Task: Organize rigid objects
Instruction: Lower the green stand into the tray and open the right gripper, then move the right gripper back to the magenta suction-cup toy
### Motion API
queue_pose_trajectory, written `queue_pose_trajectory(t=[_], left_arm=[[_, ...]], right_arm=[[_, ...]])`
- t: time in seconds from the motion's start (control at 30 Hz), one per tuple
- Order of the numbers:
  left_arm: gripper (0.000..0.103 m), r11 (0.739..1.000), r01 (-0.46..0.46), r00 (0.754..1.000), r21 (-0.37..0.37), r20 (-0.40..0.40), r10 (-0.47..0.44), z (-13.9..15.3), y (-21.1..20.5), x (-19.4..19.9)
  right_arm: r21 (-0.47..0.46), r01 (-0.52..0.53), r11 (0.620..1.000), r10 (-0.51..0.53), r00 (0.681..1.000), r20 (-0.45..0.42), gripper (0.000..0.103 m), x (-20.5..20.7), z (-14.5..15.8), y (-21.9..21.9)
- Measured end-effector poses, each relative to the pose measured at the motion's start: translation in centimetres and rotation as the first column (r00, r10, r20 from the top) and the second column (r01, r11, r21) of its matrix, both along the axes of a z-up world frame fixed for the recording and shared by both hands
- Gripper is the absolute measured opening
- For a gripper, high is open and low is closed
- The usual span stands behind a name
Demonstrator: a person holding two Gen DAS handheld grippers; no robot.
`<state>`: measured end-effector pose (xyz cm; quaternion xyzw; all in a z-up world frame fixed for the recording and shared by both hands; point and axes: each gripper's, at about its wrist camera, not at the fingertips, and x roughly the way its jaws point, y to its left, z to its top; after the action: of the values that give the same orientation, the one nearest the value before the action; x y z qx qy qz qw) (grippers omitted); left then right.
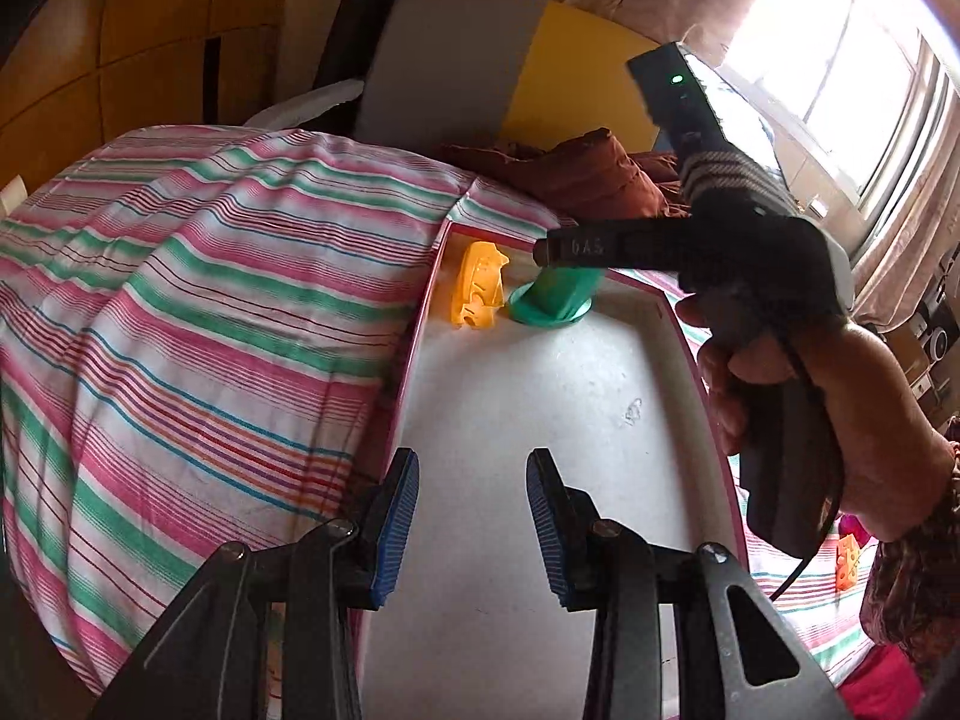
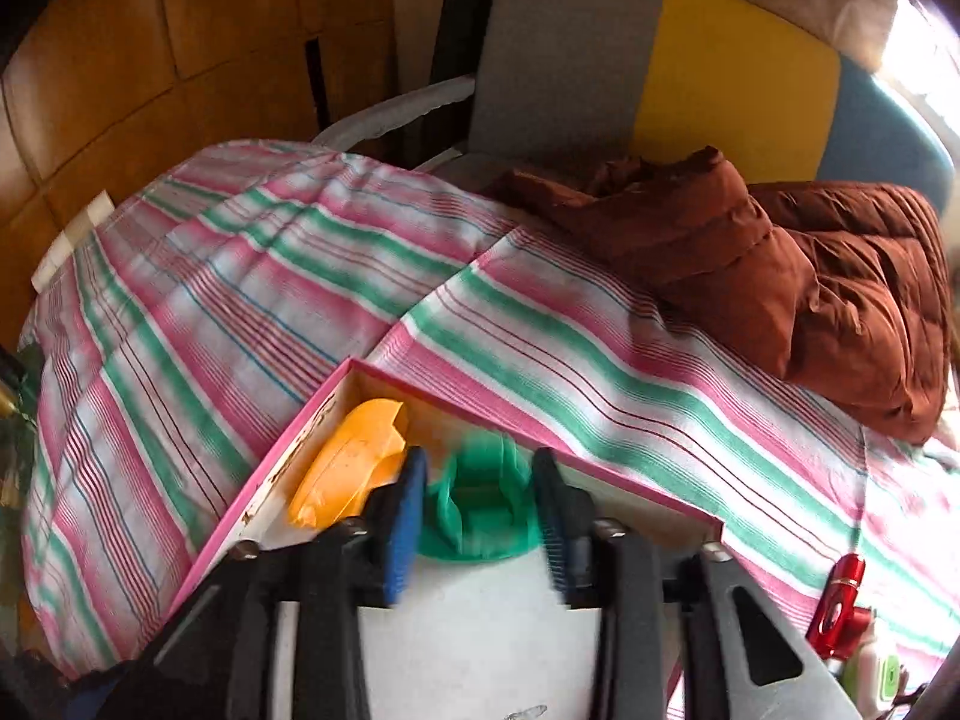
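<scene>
A pink-rimmed white box lies on a striped bedsheet. At its far end stand a yellow plastic toy and a green plastic piece with a round base. My left gripper is open and empty over the box's near part. My right gripper is open with its fingers on either side of the green piece, which rests on the box floor; the yellow toy is just left of it. The right gripper also shows from the side in the left wrist view.
A striped pink, green and white sheet covers the bed and a raised bundle to the left. A brown quilted jacket lies at the back right. A red object and a yellow toy lie right of the box.
</scene>
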<state>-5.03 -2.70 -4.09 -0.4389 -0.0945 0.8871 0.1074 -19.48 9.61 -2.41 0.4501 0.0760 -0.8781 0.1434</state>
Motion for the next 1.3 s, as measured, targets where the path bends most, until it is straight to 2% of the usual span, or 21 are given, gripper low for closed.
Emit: queue_pose_trajectory(t=[0.07,0.17,0.43,0.77,0.93,1.07,1.17,1.3], left_arm=[[0.037,1.0,0.0,1.0,0.001,0.003,0.0,-0.1,0.0,0.0],[0.037,1.0,0.004,1.0,0.006,0.013,-0.004,-0.2,0.1,0.1],[0.037,0.998,0.049,0.999,0.034,0.015,-0.05,0.2,1.4,0.9],[0.037,0.986,0.168,0.985,0.021,-0.033,-0.167,1.2,5.9,3.7],[0.037,0.972,0.234,0.971,0.0,-0.056,-0.234,1.5,8.0,5.2],[0.037,0.959,0.283,0.956,-0.011,-0.074,-0.283,1.8,9.4,6.3],[0.037,0.95,0.312,0.946,-0.017,-0.086,-0.313,2.0,10.3,7.2],[0.037,0.942,0.334,0.938,-0.016,-0.091,-0.334,2.0,11.1,8.0]], right_arm=[[-0.043,0.014,0.999,-0.014,1.0,-0.01,0.056,0.6,0.5,0.9],[-0.096,0.036,0.995,-0.039,0.999,-0.024,0.056,1.9,1.3,2.3],[-0.136,0.134,0.982,-0.134,0.991,0.007,0.056,6.9,2.4,6.8],[-0.085,0.238,0.967,-0.241,0.97,-0.025,0.059,14.6,2.3,12.4],[-0.083,0.29,0.953,-0.291,0.957,0.007,0.059,18.3,1.2,15.2],[-0.043,0.322,0.946,-0.323,0.946,-0.009,0.059,21.2,0.7,17.5],[-0.03,0.37,0.929,-0.37,0.928,-0.028,0.059,23.5,0.7,20.2],[-0.005,0.492,0.871,-0.491,0.869,-0.058,0.059,26.6,0.9,25.0]])
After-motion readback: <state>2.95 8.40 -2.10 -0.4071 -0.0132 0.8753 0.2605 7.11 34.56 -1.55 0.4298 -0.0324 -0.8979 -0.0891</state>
